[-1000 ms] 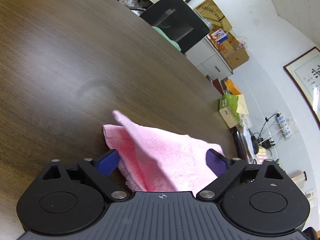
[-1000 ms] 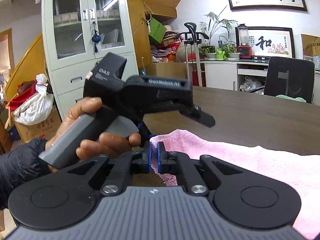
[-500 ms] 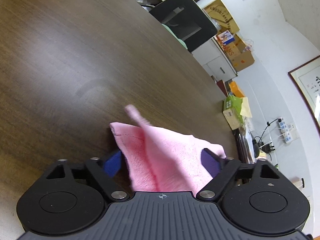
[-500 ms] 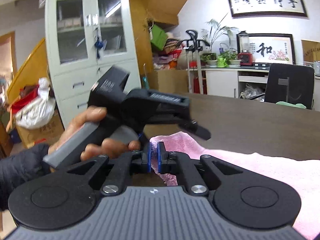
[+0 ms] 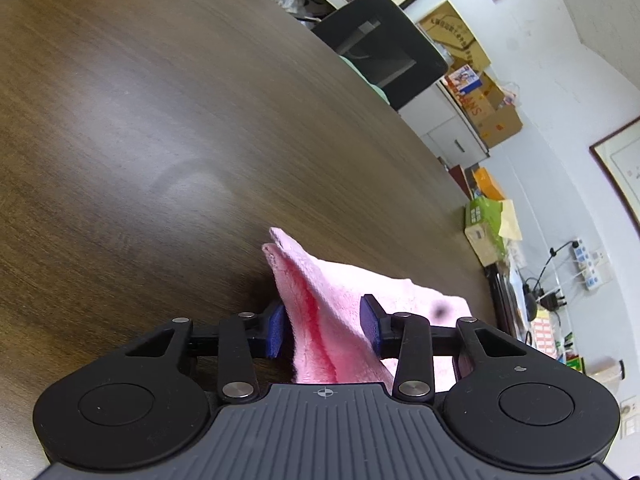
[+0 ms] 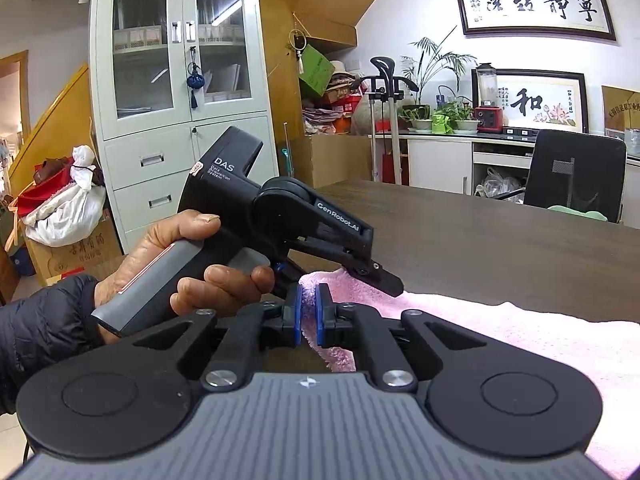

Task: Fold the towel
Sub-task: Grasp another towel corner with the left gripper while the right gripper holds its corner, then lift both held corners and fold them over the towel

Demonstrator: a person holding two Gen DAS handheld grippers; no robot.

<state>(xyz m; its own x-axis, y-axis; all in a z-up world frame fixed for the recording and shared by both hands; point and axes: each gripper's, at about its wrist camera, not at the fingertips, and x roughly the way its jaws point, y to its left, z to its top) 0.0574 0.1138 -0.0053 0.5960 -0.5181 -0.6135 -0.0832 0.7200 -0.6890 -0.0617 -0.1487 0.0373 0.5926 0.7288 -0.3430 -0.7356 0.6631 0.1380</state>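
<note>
A pink towel [image 5: 332, 300] lies on the dark wooden table [image 5: 160, 120]. My left gripper [image 5: 324, 326] straddles a raised, pinched-up corner of it, and its jaws are closing with the folded cloth bunched between the blue pads. In the right wrist view a hand [image 6: 192, 264] holds that gripper's grey handle, and one of its black fingers [image 6: 380, 278] rests over the towel's edge. My right gripper [image 6: 310, 316] is shut on the near edge of the towel [image 6: 520, 344], with pink cloth squeezed between its blue pads.
A black office chair [image 6: 572, 172] stands at the table's far side. A white cabinet [image 6: 180, 80] and bags stand to the left beyond the table. Cardboard boxes [image 5: 476, 96] and clutter line the wall past the table edge.
The left gripper's jaws have drawn in around the towel corner, gathering it into a narrower upright fold. The right gripper stays clamped on its edge.
</note>
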